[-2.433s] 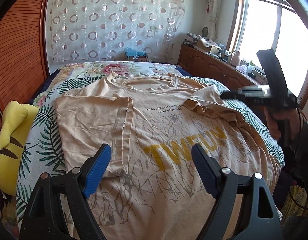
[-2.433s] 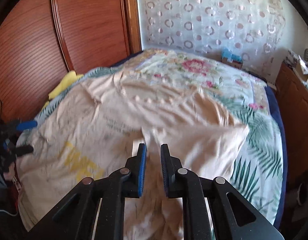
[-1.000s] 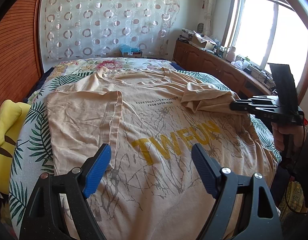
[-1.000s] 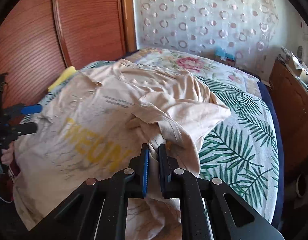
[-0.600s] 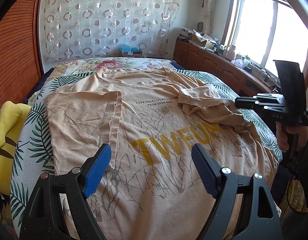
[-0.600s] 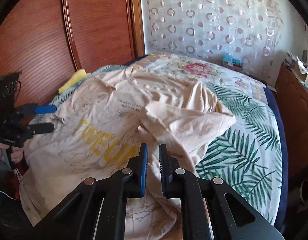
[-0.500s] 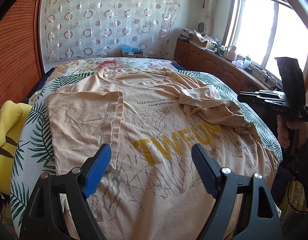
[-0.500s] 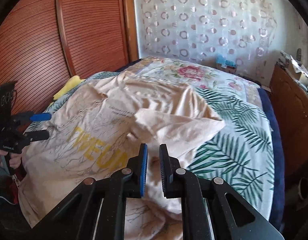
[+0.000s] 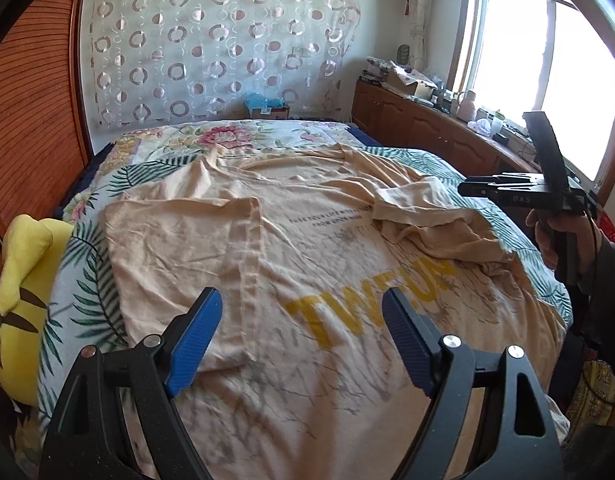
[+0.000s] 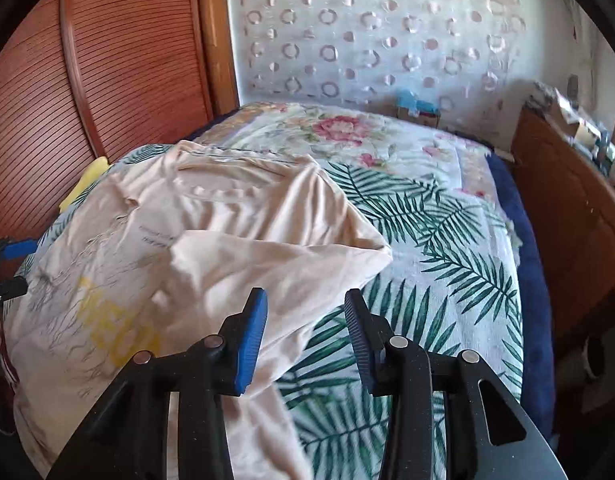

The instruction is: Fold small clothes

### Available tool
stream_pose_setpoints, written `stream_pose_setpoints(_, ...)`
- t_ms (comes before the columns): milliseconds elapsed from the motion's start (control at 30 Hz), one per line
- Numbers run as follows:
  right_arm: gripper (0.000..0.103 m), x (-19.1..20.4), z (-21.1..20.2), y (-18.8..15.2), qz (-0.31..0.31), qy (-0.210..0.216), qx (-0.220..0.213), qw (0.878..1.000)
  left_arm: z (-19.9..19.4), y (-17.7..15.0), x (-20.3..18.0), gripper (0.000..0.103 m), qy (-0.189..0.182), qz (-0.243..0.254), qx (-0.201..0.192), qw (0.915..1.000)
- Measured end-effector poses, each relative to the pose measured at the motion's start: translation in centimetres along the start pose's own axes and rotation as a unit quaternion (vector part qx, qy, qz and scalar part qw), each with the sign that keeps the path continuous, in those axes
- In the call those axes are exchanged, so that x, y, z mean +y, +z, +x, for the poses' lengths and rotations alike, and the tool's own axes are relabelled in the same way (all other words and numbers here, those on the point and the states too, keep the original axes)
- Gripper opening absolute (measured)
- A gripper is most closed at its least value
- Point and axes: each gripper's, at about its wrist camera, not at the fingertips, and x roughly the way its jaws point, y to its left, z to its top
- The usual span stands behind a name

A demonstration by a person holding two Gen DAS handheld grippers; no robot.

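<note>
A beige T-shirt [image 9: 307,272] with yellow letters lies spread on the bed, its left sleeve [image 9: 179,248] folded flat inward. Its right sleeve [image 9: 423,216] lies bunched over the chest. The shirt also shows in the right wrist view [image 10: 227,240], its folded sleeve just ahead of the fingers. My left gripper [image 9: 301,334] is open and empty above the shirt's lower part. My right gripper [image 10: 305,330] is open and empty over the shirt's edge; it shows in the left wrist view [image 9: 467,190] at the right side of the bed.
The bed [image 10: 447,240] has a leaf and flower cover. A yellow plush toy [image 9: 23,280] lies at the bed's left edge by the wooden wardrobe [image 10: 107,60]. A wooden sideboard [image 9: 427,132] with clutter runs under the window on the right.
My right gripper carried the right sleeve inward over the chest, then opened and let it go. My left gripper stayed open and nearly still.
</note>
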Motion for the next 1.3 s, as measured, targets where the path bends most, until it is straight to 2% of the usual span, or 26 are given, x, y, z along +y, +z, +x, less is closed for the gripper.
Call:
stream_pose_setpoints(167, 0.043, -2.5, 4.1, 1.5, 0.038, -0.001, 0.032, 0.999, 1.1, 1.6, 3.3, 0.083, 0.012, -0.011, 0.005, 0.9999)
stream_pose_setpoints(300, 0.043, -2.9, 6.4, 3.0, 0.056, -0.003, 0.041, 0.998, 2.0, 2.9, 6.1, 0.083, 0.035, -0.018, 0.011, 0.9992)
stream_pose_setpoints(600, 0.042, -0.9, 10.1, 5.1, 0.011, -0.043, 0.058, 0.997, 5.1, 3.9, 12.3, 0.078, 0.081, -0.054, 0.038, 0.9945)
stream_pose_setpoints(633, 0.031, -0.8, 10.2, 5.2, 0.005, -0.041, 0.058, 0.997, 5.3, 3.9, 12.6, 0.078, 0.081, -0.057, 0.04, 0.9943)
stream_pose_setpoints(667, 0.026, -0.5, 10.2, 5.3, -0.001, -0.034, 0.057, 0.998, 5.7, 3.9, 13.0, 0.078, 0.08, -0.062, 0.043, 0.994)
stream_pose_setpoints(700, 0.009, -0.3, 10.2, 5.4, -0.01, -0.035, 0.056, 0.998, 6.0, 3.9, 13.3, 0.078, 0.08, -0.064, 0.045, 0.9937)
stream_pose_setpoints(800, 0.005, -0.9, 10.3, 5.4, -0.024, -0.054, 0.043, 0.997, 7.0, 3.8, 14.0, 0.078, 0.093, -0.068, 0.056, 0.9918)
stream_pose_setpoints(867, 0.005, -1.6, 9.2, 5.6, -0.018, -0.09, 0.018, 0.996, 7.2, 3.9, 14.2, 0.078, 0.097, -0.065, 0.058, 0.9915)
stream_pose_setpoints(933, 0.005, -2.9, 8.2, 6.0, 0.006, -0.104, -0.001, 0.995, 7.3, 4.0, 14.4, 0.078, 0.096, -0.067, 0.056, 0.9916)
stream_pose_setpoints(1067, 0.005, -3.7, 8.4, 5.9, 0.004, -0.107, 0.005, 0.994, 7.8, 4.4, 14.9, 0.078, 0.094, -0.07, 0.056, 0.9914)
stream_pose_setpoints(1200, 0.005, -3.5, 8.8, 5.3, 0.0, -0.074, 0.009, 0.997, 8.9, 4.7, 15.7, 0.078, 0.094, -0.072, 0.066, 0.9907)
stream_pose_setpoints(1233, 0.01, -3.4, 8.9, 5.0, -0.002, -0.069, 0.01, 0.998, 9.2, 4.7, 16.0, 0.076, 0.092, -0.074, 0.068, 0.9907)
stream_pose_setpoints(1267, 0.016, -3.7, 8.6, 5.0, -0.002, -0.064, 0.009, 0.998, 9.5, 4.8, 16.2, 0.07, 0.09, -0.076, 0.07, 0.9905)
stream_pose_setpoints(1300, 0.03, -4.1, 8.3, 4.8, 0.0, -0.055, 0.007, 0.998, 9.7, 4.8, 16.4, 0.066, 0.089, -0.078, 0.072, 0.9904)
